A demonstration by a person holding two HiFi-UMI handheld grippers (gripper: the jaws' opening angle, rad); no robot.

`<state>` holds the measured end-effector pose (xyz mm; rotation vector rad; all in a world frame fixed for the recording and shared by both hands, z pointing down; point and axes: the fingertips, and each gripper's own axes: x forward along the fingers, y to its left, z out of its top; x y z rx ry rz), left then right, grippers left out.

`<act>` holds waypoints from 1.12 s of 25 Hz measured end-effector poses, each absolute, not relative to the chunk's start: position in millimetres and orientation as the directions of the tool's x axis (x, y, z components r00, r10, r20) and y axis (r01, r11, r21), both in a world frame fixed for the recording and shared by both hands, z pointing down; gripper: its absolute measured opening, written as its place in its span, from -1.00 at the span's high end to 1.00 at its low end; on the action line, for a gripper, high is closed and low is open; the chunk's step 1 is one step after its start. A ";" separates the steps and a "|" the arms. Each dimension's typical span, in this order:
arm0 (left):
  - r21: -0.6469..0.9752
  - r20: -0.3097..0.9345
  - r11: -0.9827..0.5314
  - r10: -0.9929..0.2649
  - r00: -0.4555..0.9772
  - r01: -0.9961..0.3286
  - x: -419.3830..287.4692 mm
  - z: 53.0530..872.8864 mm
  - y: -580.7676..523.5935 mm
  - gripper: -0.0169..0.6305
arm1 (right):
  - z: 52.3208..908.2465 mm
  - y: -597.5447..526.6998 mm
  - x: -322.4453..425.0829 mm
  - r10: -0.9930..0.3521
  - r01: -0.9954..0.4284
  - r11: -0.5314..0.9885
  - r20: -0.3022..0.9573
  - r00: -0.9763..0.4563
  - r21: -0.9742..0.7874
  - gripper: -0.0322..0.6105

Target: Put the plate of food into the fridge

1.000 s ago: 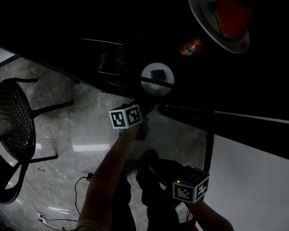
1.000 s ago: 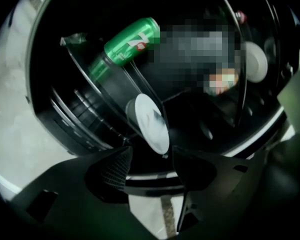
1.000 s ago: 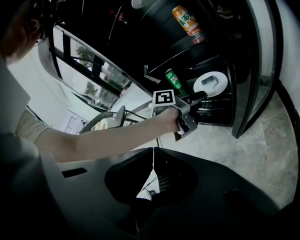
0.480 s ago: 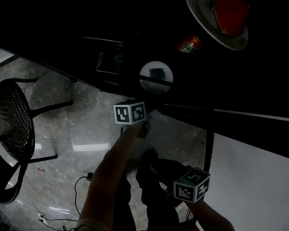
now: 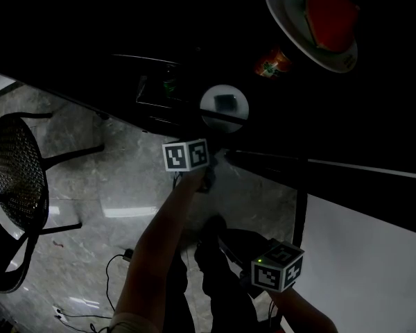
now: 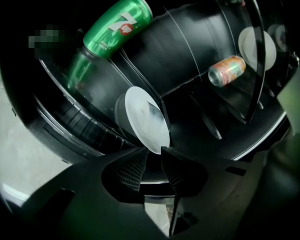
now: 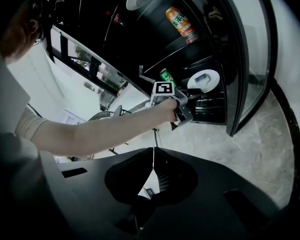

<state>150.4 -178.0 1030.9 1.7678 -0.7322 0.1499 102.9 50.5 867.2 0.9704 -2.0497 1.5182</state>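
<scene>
All three cameras face the fridge (image 7: 215,104). The head camera looks steeply down. The left gripper (image 6: 153,156) camera sits close, disc (image 6: 147,119) at twelve o'clock. The right gripper (image 7: 153,151) camera hangs back, same disc (image 7: 203,78) at one o'clock.

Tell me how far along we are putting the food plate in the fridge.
Looks done: the fridge door is open and the plate of watermelon sits on an upper shelf. In hand: the left claw has just been closing around the rim of a small white dish lower down; whether it grips yet is unclear. The right claw is shut, empty. Left: dealing with that dish and shutting the door.
</scene>
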 end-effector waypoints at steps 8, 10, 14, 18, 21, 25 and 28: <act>0.846 0.434 -0.126 -0.400 0.807 -0.517 154.8 1027.5 -190.4 0.72 | 868.1 50.1 101.9 -0.285 -0.734 0.170 0.680 -0.675 -0.658 0.83; 0.852 0.429 -0.121 -0.399 0.811 -0.510 157.6 1025.6 -195.8 0.73 | 867.8 50.5 100.9 -0.285 -0.734 0.169 0.681 -0.675 -0.657 0.83; 0.854 0.419 -0.127 -0.404 0.813 -0.504 164.0 1022.0 -204.6 0.73 | 867.7 52.2 102.6 -0.284 -0.737 0.166 0.684 -0.672 -0.655 0.83; 0.856 0.408 -0.152 -0.389 0.826 -0.494 173.3 1018.8 -205.7 0.73 | 868.9 52.0 105.4 -0.288 -0.744 0.162 0.690 -0.664 -0.649 0.83; 0.845 0.394 -0.202 -0.390 0.832 -0.495 181.1 1013.2 -208.1 0.73 | 869.1 51.4 104.4 -0.293 -0.744 0.159 0.688 -0.664 -0.650 0.83; 0.845 0.366 -0.227 -0.416 0.832 -0.485 183.1 1003.2 -214.4 0.73 | 869.8 54.9 102.5 -0.292 -0.743 0.158 0.688 -0.664 -0.650 0.83; 0.858 0.337 -0.236 -0.410 0.847 -0.456 181.3 992.3 -208.4 0.73 | 867.2 52.7 105.0 -0.298 -0.749 0.177 0.691 -0.659 -0.638 0.83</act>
